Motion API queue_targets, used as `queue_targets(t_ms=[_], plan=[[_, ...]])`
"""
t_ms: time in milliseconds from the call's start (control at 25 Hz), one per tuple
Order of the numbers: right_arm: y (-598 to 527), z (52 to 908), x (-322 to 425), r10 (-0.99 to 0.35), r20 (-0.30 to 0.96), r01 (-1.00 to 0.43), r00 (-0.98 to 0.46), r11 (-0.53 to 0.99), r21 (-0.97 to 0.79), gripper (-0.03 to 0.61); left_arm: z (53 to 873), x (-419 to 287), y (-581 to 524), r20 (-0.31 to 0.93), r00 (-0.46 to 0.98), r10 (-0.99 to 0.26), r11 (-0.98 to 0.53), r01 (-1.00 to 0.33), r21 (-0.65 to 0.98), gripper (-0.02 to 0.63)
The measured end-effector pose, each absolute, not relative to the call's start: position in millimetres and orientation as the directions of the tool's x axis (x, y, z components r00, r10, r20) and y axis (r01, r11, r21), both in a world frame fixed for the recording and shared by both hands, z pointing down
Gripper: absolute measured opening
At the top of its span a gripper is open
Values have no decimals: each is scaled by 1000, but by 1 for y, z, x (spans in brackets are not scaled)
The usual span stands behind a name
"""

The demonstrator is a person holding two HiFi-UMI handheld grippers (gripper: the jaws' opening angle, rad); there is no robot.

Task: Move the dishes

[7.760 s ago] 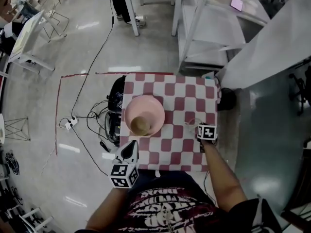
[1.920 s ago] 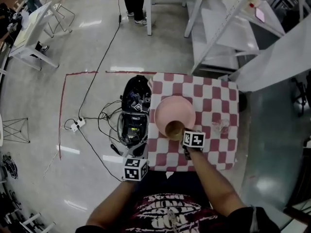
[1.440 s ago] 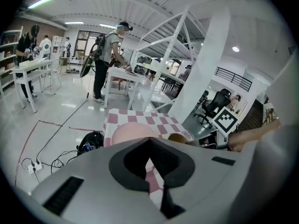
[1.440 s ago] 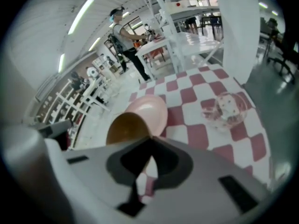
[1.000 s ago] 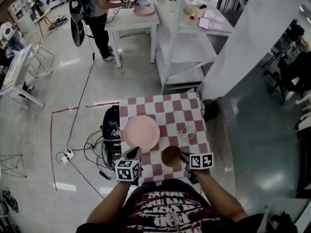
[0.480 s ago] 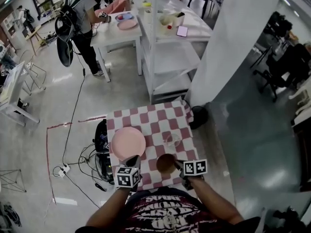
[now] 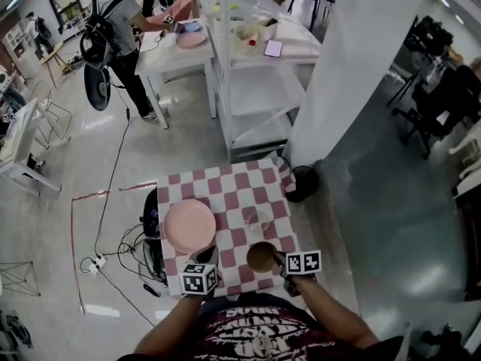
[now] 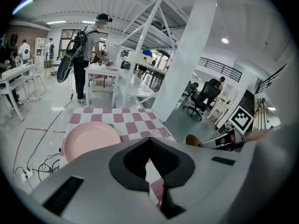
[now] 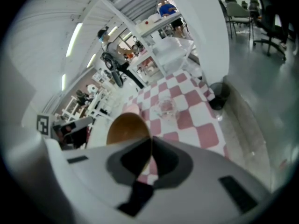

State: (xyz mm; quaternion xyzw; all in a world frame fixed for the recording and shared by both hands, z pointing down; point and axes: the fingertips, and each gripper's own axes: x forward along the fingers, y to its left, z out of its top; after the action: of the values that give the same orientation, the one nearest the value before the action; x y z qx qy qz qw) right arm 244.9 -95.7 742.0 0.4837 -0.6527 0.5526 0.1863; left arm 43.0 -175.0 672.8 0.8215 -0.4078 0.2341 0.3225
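Angling forward and down from the person's body, the right forearm ends in the right gripper, its jaws pinched on the brown bowl's rim at the checkered table's near edge. The left gripper, jaws together and empty, is just beside the pink plate.

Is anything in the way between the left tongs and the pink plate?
Nothing visible. The left tongs are right at the near edge of the round pink plate. The small brown bowl is off to the right, gripped by the right tongs.
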Motion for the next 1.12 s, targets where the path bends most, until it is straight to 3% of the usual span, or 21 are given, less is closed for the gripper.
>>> queue_targets(t_ms=[1120], plan=[[-112, 885, 272, -231, 886, -906, -402, -43, -422, 41, 745, 53, -160, 744, 438, -505, -315, -896, 314, 25]])
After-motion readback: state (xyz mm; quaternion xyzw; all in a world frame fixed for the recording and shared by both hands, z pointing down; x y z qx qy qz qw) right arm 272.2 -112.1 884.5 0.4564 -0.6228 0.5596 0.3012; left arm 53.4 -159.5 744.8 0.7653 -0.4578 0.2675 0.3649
